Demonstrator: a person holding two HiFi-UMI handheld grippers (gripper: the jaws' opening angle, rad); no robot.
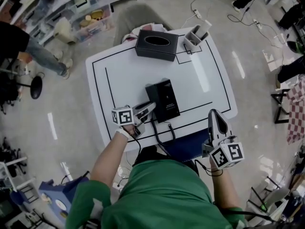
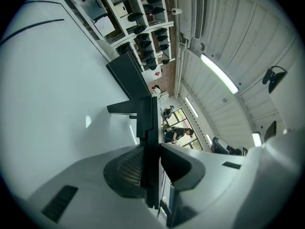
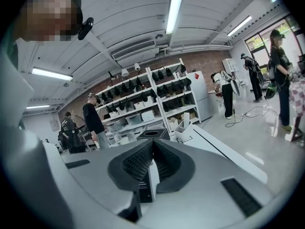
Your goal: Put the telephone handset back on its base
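1. Where black lines are drawn on the white table [image 1: 121,75], a black telephone base [image 1: 167,101] sits near the middle.
2. The handset [image 1: 152,98] lies on the base, along its left side. A black cord [image 1: 156,130] trails from the phone toward the table's near edge.
3. The left gripper [image 1: 148,108] is at the handset's near end. In the left gripper view its jaws stand a little apart, with the handset's dark body [image 2: 148,128] between the pads, straddled rather than squeezed.
4. The right gripper [image 1: 213,113] is held past the table's near right corner, well apart from the phone. Its jaws are together with nothing between them.
5. Container one is a black tissue box [image 1: 157,44] at the far edge. It has an oval slot on top, dark inside, and the contents cannot be made out.
6. Container two is a white open-topped holder [image 1: 196,36] at the far right corner, near the box. A pale upright piece stands in it, but what it is cannot be told.
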